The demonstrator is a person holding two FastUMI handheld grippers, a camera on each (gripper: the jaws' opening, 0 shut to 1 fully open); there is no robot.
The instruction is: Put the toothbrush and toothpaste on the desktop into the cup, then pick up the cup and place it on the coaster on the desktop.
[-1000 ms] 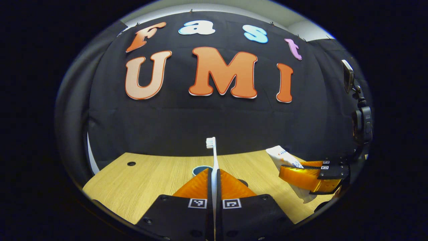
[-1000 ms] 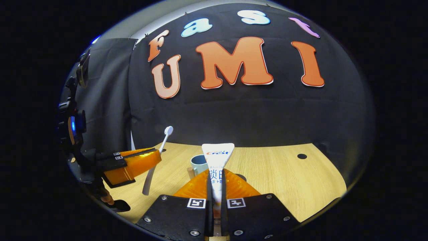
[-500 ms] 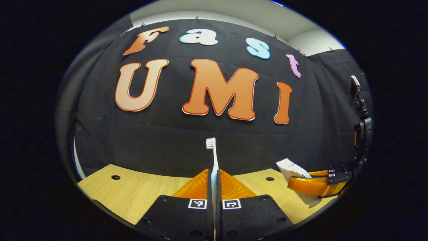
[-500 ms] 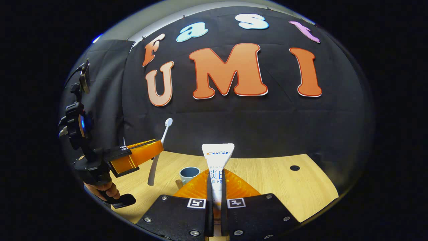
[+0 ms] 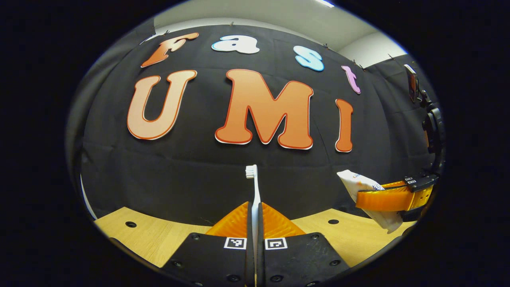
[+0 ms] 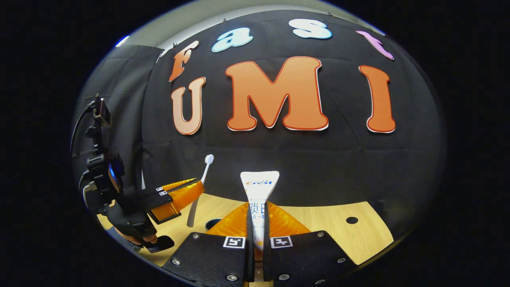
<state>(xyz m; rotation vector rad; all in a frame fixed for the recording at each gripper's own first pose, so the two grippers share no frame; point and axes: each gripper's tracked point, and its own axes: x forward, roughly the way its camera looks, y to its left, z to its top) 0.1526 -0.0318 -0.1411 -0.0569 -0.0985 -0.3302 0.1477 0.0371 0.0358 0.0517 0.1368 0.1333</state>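
White toothbrush (image 5: 253,187), upright, clamped in left hand-held gripper (image 5: 255,207); toothpaste (image 6: 259,191) in right hand-held gripper (image 6: 258,215); cup (image 6: 213,224) sits below, nearer the left.

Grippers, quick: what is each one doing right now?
Left gripper: shut on the white plastic toothbrush, bristles pointing up.
Right gripper: shut on the white toothpaste tube, its flat end pointing up.

A staged recording booth: black cloth wall (image 5: 191,175) behind a wooden desktop (image 6: 330,227) (drilled with holes).
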